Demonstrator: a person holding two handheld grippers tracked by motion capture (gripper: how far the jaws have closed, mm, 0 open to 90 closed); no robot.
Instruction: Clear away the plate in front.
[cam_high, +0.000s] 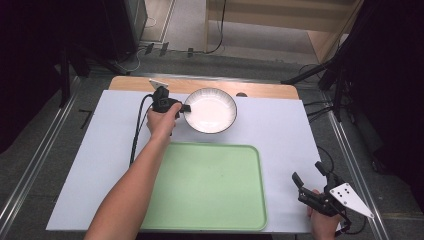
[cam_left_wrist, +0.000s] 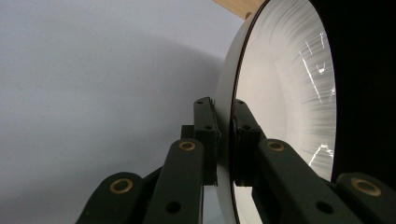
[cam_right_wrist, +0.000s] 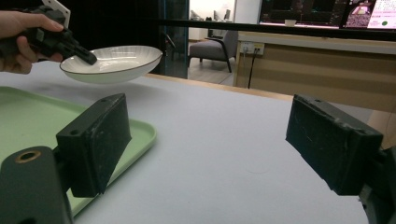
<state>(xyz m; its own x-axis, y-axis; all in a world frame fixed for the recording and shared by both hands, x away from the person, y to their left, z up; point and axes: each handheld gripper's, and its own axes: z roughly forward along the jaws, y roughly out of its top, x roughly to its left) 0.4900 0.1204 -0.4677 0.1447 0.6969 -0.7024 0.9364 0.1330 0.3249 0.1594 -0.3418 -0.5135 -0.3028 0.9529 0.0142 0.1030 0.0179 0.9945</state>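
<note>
Clearly the left tool (cam_high: 184, 108) pinches the bowl (cam_high: 210, 110) by its thin rim, lifted off the surface (cam_high: 280, 130) beyond the tray (cam_high: 210, 187). Probably glazed ceramic: stiff, slick, breakable, and apt to tilt from a one-sided rim hold. Right tool (cam_high: 309, 185) is spread, idle.

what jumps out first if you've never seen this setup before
The shallow white ceramic bowl with a thin dark rim stands out first, at the far middle of the table, lifted clear of the pale grey table cover with the left claw shut on its near-left rim. Next comes the large empty pale green plastic tray at the near edge, and the right claw open at the near right corner.
</note>
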